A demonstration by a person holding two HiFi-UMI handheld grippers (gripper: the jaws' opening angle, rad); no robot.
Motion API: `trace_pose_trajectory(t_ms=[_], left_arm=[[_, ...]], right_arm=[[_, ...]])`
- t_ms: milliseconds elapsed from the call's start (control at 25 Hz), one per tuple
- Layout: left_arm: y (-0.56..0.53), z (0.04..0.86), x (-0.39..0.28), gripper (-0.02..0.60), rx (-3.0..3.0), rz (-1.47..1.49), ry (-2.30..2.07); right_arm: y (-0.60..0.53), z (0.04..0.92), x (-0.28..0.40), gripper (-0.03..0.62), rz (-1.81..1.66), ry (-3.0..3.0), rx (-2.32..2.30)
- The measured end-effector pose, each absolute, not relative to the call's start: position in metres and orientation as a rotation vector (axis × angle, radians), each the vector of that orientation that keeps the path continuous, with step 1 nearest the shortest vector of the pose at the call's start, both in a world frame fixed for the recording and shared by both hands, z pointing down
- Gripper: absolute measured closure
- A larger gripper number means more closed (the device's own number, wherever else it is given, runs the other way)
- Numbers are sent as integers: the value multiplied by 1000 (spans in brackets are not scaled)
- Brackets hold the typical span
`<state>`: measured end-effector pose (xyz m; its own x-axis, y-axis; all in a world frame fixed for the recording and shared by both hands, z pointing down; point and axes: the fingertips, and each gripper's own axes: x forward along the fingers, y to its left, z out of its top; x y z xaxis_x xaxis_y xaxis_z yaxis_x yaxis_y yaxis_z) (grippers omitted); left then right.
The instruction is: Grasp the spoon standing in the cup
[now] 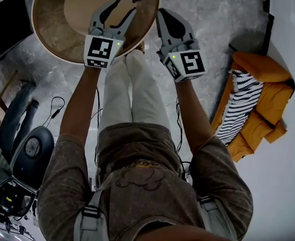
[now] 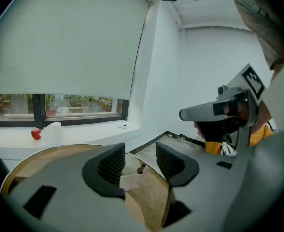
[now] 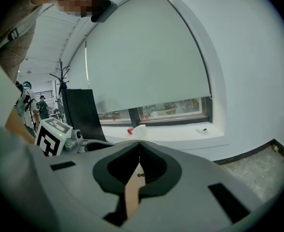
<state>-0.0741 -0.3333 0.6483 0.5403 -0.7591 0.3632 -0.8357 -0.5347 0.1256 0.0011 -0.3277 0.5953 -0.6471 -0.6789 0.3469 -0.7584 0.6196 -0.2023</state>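
1. Brownish at its visible end, the spoon [image 2: 142, 168] is seen standing in a small white cup [image 2: 128, 178], with its handle leaning out over the rim. The cup is set on the round wooden tabletop [image 1: 52, 29], toward the edge nearest the right gripper.
2. The spoon is judged to be light, stiff and slender, and likely smooth enough to slip or pivot if pinched loosely. The cup is also judged light and easily tipped or pushed along the wood.
3. Hold is best taken on the free upper part of the handle, above the rim, so that the cup wall is not touched.
4. The left gripper [image 1: 122, 8] is held low over the tabletop and aimed at the cup. Its fingers [image 2: 110, 166] are spread wide, and nothing is pinched. Cup and spoon are seen framed in the gap between them, a little beyond the tips, and no contact can be made out.
5. The right gripper [image 3: 140, 153] is held off to the side, by the table's edge above the grey floor. Its fingers [image 3: 156, 170] are pressed together, with nothing between them.
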Motion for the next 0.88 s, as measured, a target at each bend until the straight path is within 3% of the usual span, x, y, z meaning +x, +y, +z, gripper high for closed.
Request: trace_pose_trajectory(t_ms=[880], left_arm=[[-354,744,-43,378,2525,637,-1291]], right_arm=[[-322,625,11,577,527,-2596,1176]])
